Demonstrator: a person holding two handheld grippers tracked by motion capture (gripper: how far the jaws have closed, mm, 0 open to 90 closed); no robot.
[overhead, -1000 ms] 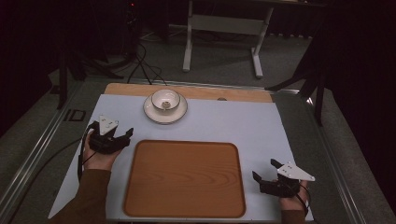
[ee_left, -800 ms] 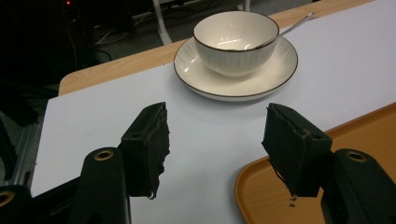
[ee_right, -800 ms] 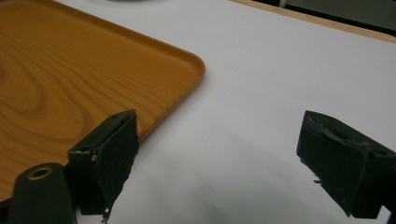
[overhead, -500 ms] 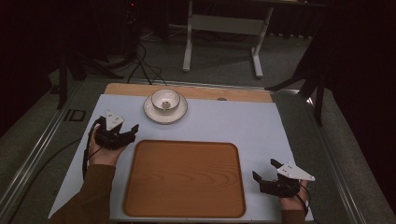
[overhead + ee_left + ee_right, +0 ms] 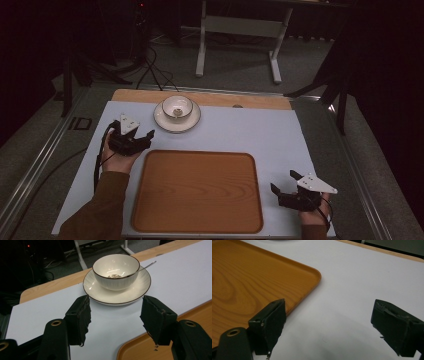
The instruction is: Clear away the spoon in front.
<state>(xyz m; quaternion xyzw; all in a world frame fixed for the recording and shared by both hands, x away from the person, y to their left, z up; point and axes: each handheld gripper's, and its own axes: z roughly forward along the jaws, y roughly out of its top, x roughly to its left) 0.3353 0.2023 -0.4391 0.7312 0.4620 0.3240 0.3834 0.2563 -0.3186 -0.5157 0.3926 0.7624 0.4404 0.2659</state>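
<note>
Left gripper [image 5: 141, 136] nearer the bowl [image 5: 177, 106] than before, jaws apart, right gripper [image 5: 285, 186] unmoved, jaws apart

White bowl [image 5: 177, 106] with spoon [image 5: 147, 265] upright on saucer [image 5: 164, 121], far bench; empty wooden tray [image 5: 197, 192] flat nearer.

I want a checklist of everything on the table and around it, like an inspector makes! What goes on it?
Surface: pale table top with a wooden strip along the far edge.
Job's things: white bowl on a saucer, a spoon resting in the bowl; bare wooden tray.
Clutter: nothing seen.
Grippers: left gripper open, aimed at the saucer, not touching it; right gripper open, beside the tray's corner.
Cables: black cable trailing from the left gripper; more on the floor.
Surroundings: dark room, white stand legs beyond the table.
</note>
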